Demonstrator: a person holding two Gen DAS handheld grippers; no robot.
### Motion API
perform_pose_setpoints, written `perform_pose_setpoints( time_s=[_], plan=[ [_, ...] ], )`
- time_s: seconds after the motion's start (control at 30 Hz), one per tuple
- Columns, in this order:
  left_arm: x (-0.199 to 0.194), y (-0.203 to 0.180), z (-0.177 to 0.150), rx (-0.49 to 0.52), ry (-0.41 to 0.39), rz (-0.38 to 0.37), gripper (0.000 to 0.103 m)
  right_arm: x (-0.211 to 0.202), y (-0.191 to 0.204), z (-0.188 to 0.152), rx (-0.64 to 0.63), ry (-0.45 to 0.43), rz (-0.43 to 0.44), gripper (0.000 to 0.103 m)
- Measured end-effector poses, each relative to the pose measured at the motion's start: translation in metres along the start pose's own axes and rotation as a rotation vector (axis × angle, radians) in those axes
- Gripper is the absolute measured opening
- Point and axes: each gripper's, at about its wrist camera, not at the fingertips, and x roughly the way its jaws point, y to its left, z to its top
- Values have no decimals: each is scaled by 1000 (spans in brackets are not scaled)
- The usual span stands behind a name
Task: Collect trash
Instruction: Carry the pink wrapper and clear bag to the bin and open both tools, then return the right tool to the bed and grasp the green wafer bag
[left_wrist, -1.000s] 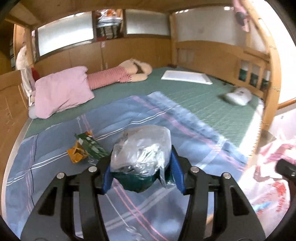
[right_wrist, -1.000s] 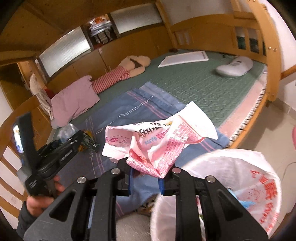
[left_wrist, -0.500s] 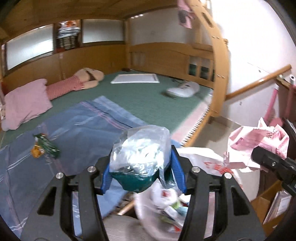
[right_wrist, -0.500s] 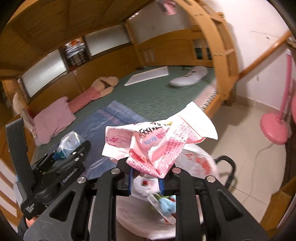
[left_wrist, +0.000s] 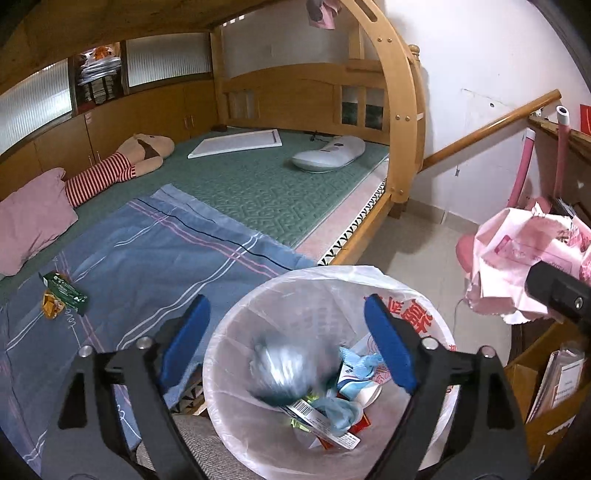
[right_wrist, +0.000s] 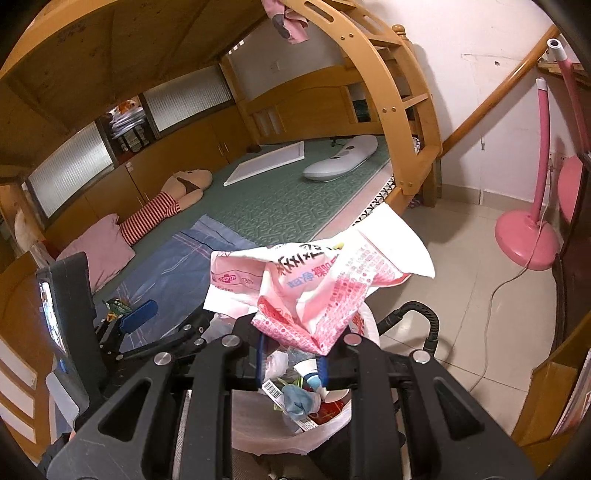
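My left gripper (left_wrist: 286, 306) hangs over the white-lined trash bin (left_wrist: 255, 299), its jaws opening, nothing pressed between the blue pads. Beneath it a clear plastic bag with green contents (left_wrist: 284, 373) is a blur inside the bin, free of the pads. My right gripper (right_wrist: 291, 354) is shut on a crumpled pink and white wrapper (right_wrist: 317, 280), held above the bin's near side; the same pink and white wrapper (left_wrist: 517, 254) shows at the right of the left wrist view. A green wrapper (left_wrist: 64, 291) and an orange one (left_wrist: 51, 304) lie on the blue blanket (left_wrist: 166, 251).
The bin stands on the tiled floor beside the wooden bunk bed (left_wrist: 402, 110). On the green mattress lie a pink pillow (left_wrist: 29, 221), a striped plush doll (left_wrist: 122, 166), a white board (left_wrist: 236, 142) and a white device (left_wrist: 328, 157). A pink fan stand (right_wrist: 524, 236) and a cardboard box (left_wrist: 546, 391) are to the right.
Both grippers swung from over the bed to above the bin. The left one opened and the plastic bag dropped from it into the bin. The right one kept the pink wrapper.
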Motion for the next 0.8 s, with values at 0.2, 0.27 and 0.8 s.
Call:
perform_pose_setpoints(
  time_s=[0.2, 0.27, 0.8],
  plan=[
    [-5, 19, 4, -37, -3, 35, 93, 17, 2, -3, -2, 45, 19, 23],
    [-8, 26, 4, -53, -4, 48, 93, 29, 3, -4, -11, 72, 31, 23],
    [-37, 114, -5, -213, -34, 161, 93, 90, 36, -17, -37, 219, 57, 80]
  ],
)
